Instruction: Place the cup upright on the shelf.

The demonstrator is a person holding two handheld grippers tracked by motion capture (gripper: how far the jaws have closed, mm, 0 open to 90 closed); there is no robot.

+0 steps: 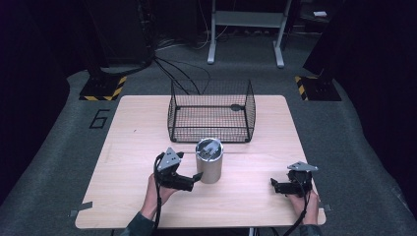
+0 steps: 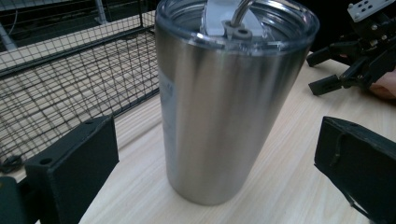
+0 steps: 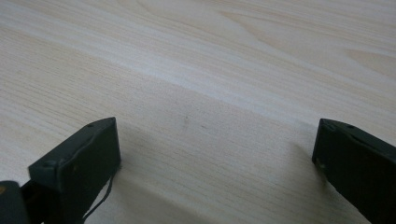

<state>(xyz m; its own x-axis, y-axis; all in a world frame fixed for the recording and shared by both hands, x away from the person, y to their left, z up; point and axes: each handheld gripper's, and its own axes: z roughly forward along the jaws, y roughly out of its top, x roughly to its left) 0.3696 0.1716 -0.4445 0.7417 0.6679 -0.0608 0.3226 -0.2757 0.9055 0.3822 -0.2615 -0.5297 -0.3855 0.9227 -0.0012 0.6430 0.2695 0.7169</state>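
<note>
Tumbler: a steel tumbler [image 1: 210,161] with a clear lid stood upright on the table [image 1: 123,147], a little toward 6 o'clock of centre.
Tumbler, close up: in the left gripper view the tumbler [image 2: 219,112] rose between the two black jaws, with bare wood showing on both sides of it; neither jaw touched it.
Left gripper: the left gripper [image 1: 195,178] sat at 8 o'clock of the tumbler, its tips just beside the base. Its jaws were spread wide, wider than the tumbler, and held nothing.
Right gripper: the right gripper [image 1: 273,184] lay well apart at 4 o'clock of the tumbler, near the table's front right corner. In the right gripper view its jaws stood wide apart over bare wood, with nothing between them.
Right gripper, far off: in the left gripper view it showed at 2 o'clock past the tumbler, as the right gripper [image 2: 322,70].
Basket: a black wire basket [image 1: 211,110] stood at 12 o'clock of the tumbler, near it but not touching. In the left gripper view the basket [image 2: 70,79] ran along 10 o'clock.
In the way: nothing lay between the left jaws and the tumbler; the basket's near wall stood just behind it.
Floor: grey carpet, with a white frame [image 1: 246,24] at 12 o'clock.
</note>
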